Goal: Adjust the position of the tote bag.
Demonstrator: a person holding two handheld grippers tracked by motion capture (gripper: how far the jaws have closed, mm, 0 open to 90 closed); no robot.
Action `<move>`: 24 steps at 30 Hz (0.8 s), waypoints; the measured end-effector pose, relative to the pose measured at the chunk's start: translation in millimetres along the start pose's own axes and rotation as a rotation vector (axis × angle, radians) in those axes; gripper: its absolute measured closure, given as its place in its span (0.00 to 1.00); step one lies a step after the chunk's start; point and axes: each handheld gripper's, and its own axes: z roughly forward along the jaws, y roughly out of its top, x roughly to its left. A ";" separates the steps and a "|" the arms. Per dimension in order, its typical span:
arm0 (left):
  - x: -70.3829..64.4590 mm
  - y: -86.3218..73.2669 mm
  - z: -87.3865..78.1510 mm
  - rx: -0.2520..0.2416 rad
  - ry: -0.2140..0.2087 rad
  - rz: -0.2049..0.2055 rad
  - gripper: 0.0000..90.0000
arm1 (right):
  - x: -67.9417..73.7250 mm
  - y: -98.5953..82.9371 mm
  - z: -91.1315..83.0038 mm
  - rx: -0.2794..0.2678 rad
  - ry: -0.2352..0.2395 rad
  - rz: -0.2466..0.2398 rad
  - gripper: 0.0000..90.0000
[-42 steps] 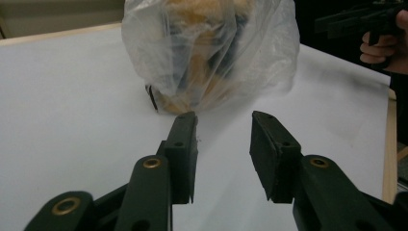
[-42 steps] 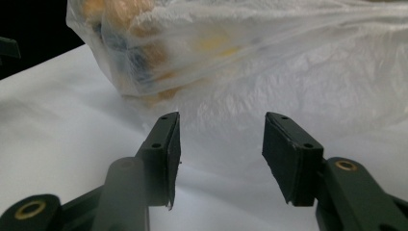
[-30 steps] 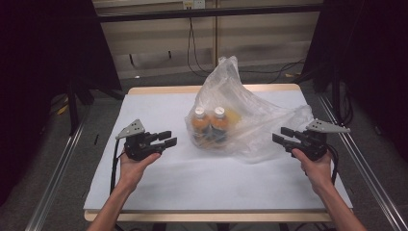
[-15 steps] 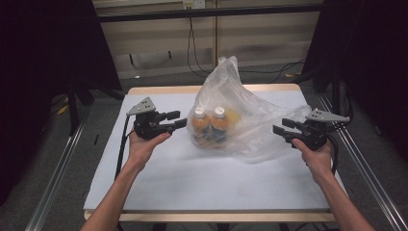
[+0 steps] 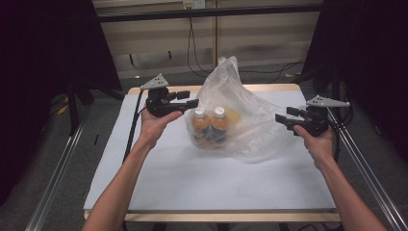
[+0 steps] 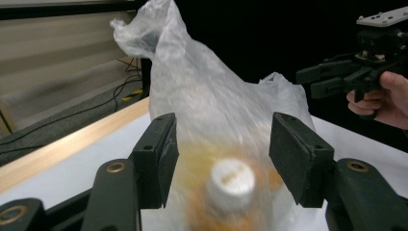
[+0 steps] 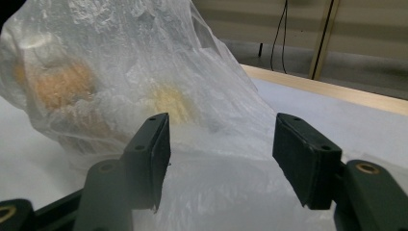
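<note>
White table (image 5: 159, 187) | clear bag (image 5: 250, 115) holding bottles (image 5: 210, 126) | left gripper (image 5: 188, 100) and right gripper (image 5: 284, 115) agape, flanking, untouching | step: approach | next: pinch bag film
</note>
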 end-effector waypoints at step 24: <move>4.5 22.7 73.5 0.119 -0.009 -0.004 0.38 | -22.0 8.1 50.0 0.108 0.045 0.014 0.25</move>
